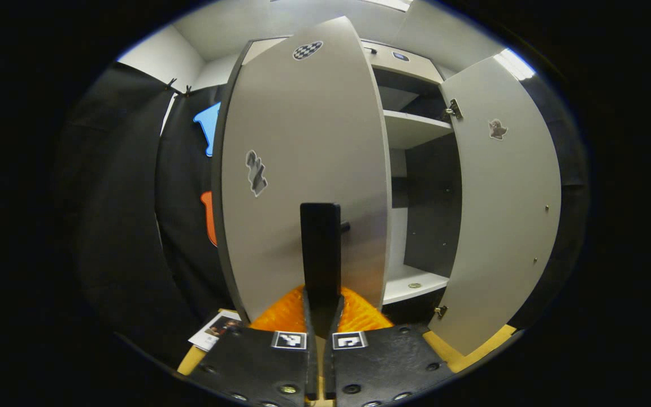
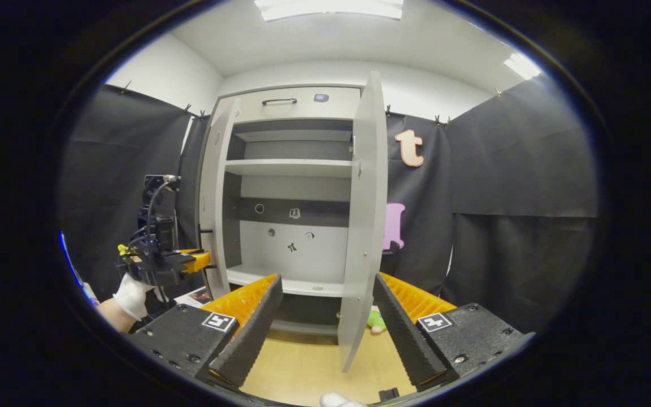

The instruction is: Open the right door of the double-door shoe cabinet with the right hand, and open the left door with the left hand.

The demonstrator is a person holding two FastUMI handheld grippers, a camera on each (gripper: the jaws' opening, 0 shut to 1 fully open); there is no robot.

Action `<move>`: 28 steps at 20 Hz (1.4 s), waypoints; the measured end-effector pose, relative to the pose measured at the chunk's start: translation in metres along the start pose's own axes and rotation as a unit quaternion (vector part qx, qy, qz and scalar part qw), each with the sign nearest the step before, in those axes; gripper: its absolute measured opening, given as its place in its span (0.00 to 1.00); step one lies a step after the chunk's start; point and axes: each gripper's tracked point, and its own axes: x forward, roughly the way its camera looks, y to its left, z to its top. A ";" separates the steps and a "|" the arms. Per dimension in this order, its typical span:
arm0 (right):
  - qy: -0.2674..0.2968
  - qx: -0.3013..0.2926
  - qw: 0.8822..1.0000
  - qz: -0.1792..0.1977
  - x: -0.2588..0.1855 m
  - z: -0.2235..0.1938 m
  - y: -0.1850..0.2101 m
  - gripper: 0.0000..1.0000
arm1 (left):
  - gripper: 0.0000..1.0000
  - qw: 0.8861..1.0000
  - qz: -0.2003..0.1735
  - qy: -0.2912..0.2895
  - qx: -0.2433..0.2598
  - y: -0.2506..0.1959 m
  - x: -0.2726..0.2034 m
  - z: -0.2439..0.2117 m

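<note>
The pale grey shoe cabinet (image 2: pixel 294 104) stands with both doors swung out. In the left gripper view the left door (image 1: pixel 297 169) is close in front, and my left gripper (image 1: pixel 322 297) is shut on its black vertical handle (image 1: pixel 320 243). The right door (image 1: pixel 506 198) hangs wide open beyond it. In the right gripper view my right gripper (image 2: pixel 327 281) is open, its fingers spread wide and holding nothing. The right door (image 2: pixel 362 226) shows edge-on just past the fingers. At the left, a gloved hand (image 2: pixel 127 297) holds the left gripper (image 2: pixel 159 257) against the left door (image 2: pixel 215 192).
Shelves (image 2: pixel 289 167) and a dark band with small stickers (image 2: pixel 294 213) show inside the cabinet. A drawer with a dark handle (image 2: pixel 279 102) sits on top. A printed sheet (image 1: pixel 215 330) lies on the wooden floor (image 2: pixel 303 362). A green and pink toy (image 2: pixel 378 319) lies behind the right door.
</note>
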 end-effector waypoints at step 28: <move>0.020 0.002 0.999 0.042 0.005 -0.016 0.077 1.00 | 0.00 0.999 0.046 -0.012 -0.011 0.149 -0.057 -0.006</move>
